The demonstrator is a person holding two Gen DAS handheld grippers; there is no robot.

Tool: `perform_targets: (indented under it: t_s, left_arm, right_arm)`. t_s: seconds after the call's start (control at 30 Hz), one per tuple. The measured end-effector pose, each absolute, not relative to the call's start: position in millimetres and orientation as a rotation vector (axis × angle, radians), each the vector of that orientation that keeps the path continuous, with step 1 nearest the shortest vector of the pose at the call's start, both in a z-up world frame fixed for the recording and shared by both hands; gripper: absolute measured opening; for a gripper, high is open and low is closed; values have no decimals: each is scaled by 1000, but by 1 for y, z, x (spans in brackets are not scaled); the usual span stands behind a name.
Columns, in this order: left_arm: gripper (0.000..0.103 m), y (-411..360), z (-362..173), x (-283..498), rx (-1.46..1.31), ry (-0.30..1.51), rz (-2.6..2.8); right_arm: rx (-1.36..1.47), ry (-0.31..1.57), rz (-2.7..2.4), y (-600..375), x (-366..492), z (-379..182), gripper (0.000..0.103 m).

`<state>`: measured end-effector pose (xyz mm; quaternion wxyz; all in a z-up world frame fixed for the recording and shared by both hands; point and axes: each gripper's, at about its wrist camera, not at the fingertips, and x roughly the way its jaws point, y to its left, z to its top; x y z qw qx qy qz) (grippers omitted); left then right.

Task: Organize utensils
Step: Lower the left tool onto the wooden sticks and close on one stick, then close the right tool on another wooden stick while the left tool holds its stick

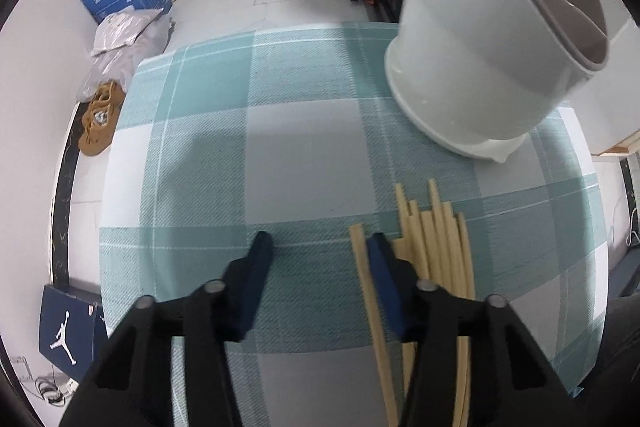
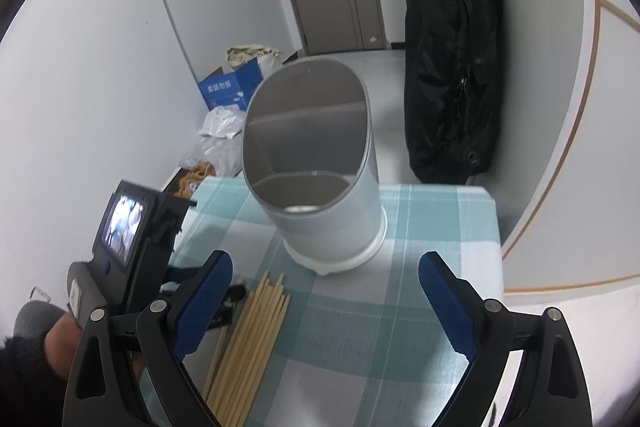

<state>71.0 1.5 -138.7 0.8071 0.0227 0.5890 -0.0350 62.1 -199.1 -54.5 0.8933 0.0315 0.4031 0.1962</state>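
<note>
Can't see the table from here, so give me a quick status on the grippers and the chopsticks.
Left gripper down at chopsticks, one stick between its jaws, not pinched. Right gripper open, empty, facing the empty holder. Nothing in the way.

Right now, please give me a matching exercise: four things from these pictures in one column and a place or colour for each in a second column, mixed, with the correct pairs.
Things:
1. chopsticks
2. holder
3. black bag
4. blue box

Descriptions:
A. on the floor by the wall, printed with white characters
B. hanging against the wall behind the table
C. lying in a bundle on the checked cloth
D. standing upright on the cloth, white, with a divider inside

Pairs: 1-C, 2-D, 3-B, 4-A
</note>
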Motion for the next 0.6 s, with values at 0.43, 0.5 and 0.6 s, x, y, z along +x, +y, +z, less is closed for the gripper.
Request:
perform_targets:
  t_s: [0.43,0.5,0.6]
  left_arm:
    - [2,20,-135,75,-84,1243,-121]
    - [2,26,-131,74,-130,1233,-122]
    - [2,34,-122,71,-191,1202,-122]
  right_arm:
    - [26,991,454,-182,60,-84,69]
    - [25,1017,471,-177,60,-91,67]
    - [34,1066,483,-168,62,-103,59]
